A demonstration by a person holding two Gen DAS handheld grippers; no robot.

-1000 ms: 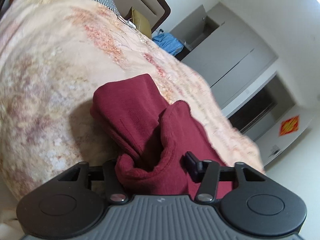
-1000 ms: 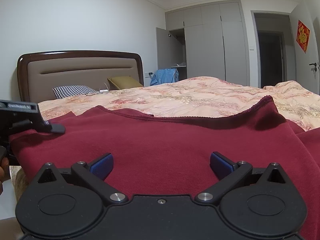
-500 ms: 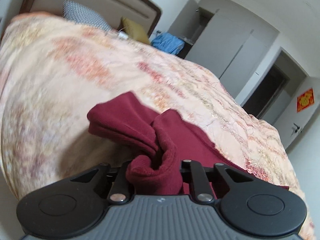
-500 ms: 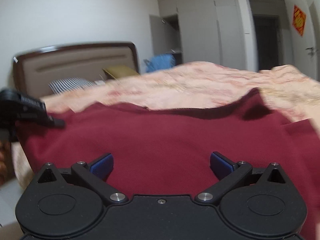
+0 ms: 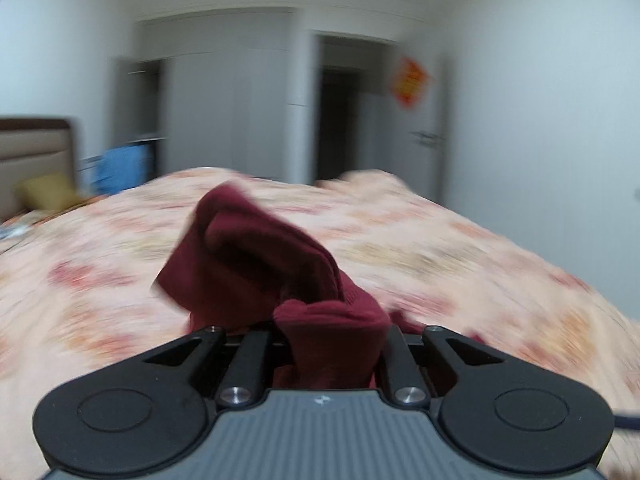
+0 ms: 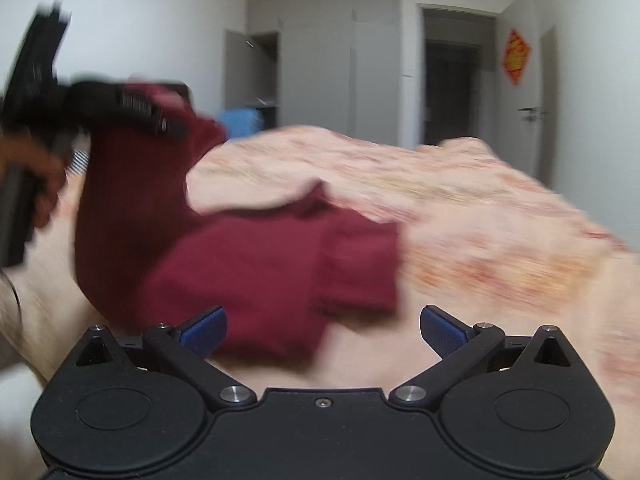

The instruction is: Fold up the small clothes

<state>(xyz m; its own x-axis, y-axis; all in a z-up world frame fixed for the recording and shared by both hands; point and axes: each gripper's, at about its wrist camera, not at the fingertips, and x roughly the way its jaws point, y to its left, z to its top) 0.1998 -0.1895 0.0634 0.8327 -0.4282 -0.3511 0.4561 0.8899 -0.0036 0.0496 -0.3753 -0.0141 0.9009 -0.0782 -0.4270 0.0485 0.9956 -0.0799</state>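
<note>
Bed [image 5: 460, 248] w/ peach floral quilt filled most of both views; grey wardrobe [image 6: 320, 56] and dark doorway behind, all motion-blurred. Maroon garment [image 6: 248, 264] lay partly on the quilt, its left part lifted off the bed and hanging from the left gripper [image 5: 328, 336]. In left wrist view the jaws were nearly together, closing, w/ a thick bunched fold of the garment [image 5: 280, 264] clamped between them. In right wrist view that gripper [image 6: 132, 108] sat high at upper left, cloth draped below it, a hand [image 6: 36, 176] on its handle. Right gripper [image 6: 322, 326] stood wide apart, blue pads [image 6: 202, 326] bare, nothing gripped; garment edge just ahead of it.
</note>
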